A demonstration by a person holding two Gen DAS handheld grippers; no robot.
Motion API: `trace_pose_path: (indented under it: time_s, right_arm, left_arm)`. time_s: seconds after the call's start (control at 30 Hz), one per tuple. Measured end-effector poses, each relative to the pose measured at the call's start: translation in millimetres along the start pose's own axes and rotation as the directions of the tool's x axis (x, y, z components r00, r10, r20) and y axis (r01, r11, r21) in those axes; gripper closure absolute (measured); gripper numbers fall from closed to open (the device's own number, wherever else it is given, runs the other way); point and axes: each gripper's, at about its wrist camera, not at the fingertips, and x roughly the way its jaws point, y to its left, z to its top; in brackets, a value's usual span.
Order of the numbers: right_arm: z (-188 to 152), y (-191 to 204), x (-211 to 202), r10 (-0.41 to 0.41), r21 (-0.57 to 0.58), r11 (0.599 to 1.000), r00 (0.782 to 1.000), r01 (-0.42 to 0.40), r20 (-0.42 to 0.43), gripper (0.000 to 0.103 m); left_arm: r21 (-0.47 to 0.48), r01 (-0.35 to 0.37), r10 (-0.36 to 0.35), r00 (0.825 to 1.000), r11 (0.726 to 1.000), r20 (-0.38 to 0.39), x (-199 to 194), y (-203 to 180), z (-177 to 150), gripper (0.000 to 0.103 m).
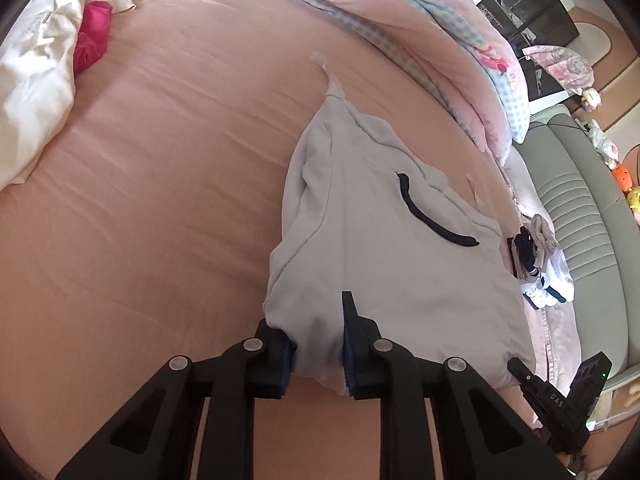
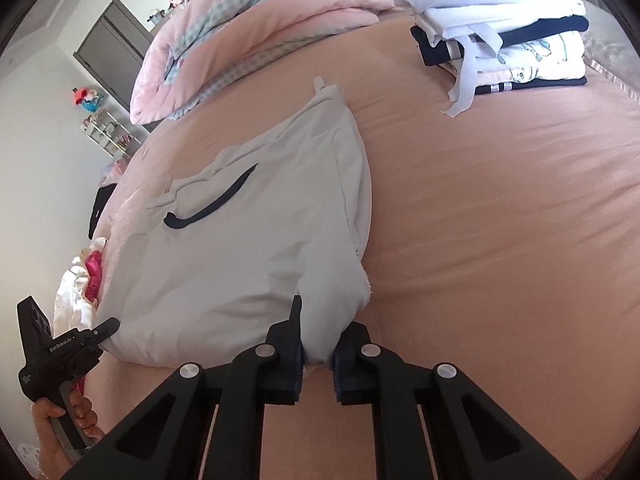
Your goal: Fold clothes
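The left gripper (image 1: 318,344) is clenched on the near hem of a pale grey fabric garment with a dark navy curved stripe (image 1: 372,216), cloth bunched between its jaws. The right gripper (image 2: 318,346) likewise pinches the other near corner of the same garment (image 2: 256,232), which lies spread across the peach-pink bedsheet (image 2: 500,240). Beyond lie a rumpled pink-and-checked quilt (image 2: 248,12) and a stack of folded white and navy clothes (image 2: 508,36). A crumpled cream and magenta pile (image 1: 48,64) sits well apart.
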Motion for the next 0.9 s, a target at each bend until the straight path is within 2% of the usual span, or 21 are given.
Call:
trace_pose_path:
  time_s: [0.1, 0.2, 0.4, 0.5, 0.63, 0.73, 0.8, 0.83, 0.9]
  right_arm:
    - [-4.1, 5.9, -15.1, -0.023, -0.008, 1.0, 1.0, 0.023, -0.02, 0.094]
    - [-14.8, 2.8, -27.0, -0.036, -0.002, 0.999, 0.998, 0.036, -0.044, 0.094]
    - [-44.2, -28.9, -23.8, -0.046, -0.002, 0.999, 0.995, 0.046, -0.088, 0.089]
    - [-45.5, -40.3, -30.4, -0.014, 0.022, 1.0, 0.997, 0.015, -0.082, 0.089]
    - [-41.9, -35.1, -45.3, -0.076, -0.052, 0.996, 0.994, 0.072, -0.074, 0.085]
    - [-39.4, -23.7, -58.6, -0.117, -0.089, 0.989, 0.993, 0.116, 0.0, 0.083]
    - [-37.7, -15.1, -67.7, -0.142, -0.109, 0.983, 0.988, 0.148, 0.059, 0.083]
    - [-36.9, -10.8, -72.3, -0.154, -0.119, 0.979, 0.984, 0.163, 0.088, 0.083]
    - [-35.2, -2.2, -81.5, -0.176, -0.137, 0.971, 0.973, 0.196, 0.147, 0.083]
  left_arm:
    - [0.003, 0.047, -0.047, 0.999, 0.999, 0.003, -15.2, -2.4, -6.6, 0.086]
    - [0.001, 0.048, -0.048, 0.999, 0.999, -0.013, -29.5, 0.6, -25.4, 0.086]
    - [0.035, -0.022, 0.025, 0.996, 0.999, -0.081, -27.3, 12.0, -63.8, 0.084]
    - [0.045, -0.064, 0.067, 0.995, 0.997, -0.079, -32.6, 13.5, -58.6, 0.08]
    - [0.088, -0.141, 0.148, 0.986, 0.986, -0.081, -40.7, 12.5, -48.3, 0.072]
    - [0.101, -0.256, 0.261, 0.964, 0.961, -0.043, -56.4, 13.5, -42.5, 0.071]
    - [0.088, -0.337, 0.338, 0.941, 0.937, 0.008, -71.2, 14.5, -39.5, 0.071]
    - [0.092, -0.333, 0.331, 0.943, 0.938, 0.039, -77.0, 10.5, -37.3, 0.071]
    - [0.157, -0.238, 0.231, 0.971, 0.958, 0.063, -77.6, -7.0, -35.0, 0.071]
